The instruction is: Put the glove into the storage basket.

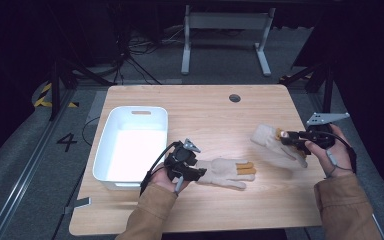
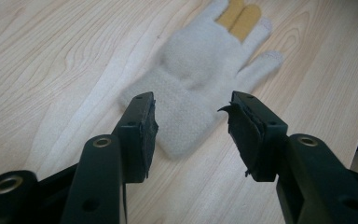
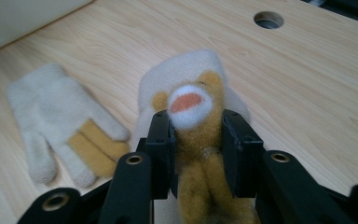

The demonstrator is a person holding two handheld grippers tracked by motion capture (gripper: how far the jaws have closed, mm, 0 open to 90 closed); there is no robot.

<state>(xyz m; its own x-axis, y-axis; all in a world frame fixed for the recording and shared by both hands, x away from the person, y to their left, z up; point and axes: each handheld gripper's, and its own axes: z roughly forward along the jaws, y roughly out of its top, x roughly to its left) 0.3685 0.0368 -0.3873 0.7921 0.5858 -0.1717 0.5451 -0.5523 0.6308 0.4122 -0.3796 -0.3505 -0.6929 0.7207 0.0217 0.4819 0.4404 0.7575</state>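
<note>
The right gripper [image 1: 291, 136] is clamping its jaws on a fuzzy cream knitted glove with an ochre animal face [image 3: 191, 100], holding it just above the wooden tabletop [image 1: 210, 115] near the right edge; the glove's lower part is hanging blurred, and in the right gripper view the jaws are hiding its sides. The left gripper [image 2: 191, 130] is standing partly open with nothing held, its jaws either side of the cuff of a second cream knitted glove with two ochre fingers [image 2: 205, 60], lying flat towards the front edge. A white plastic bin [image 1: 132, 145] is sitting by the left edge, leaving bare wood between.
</note>
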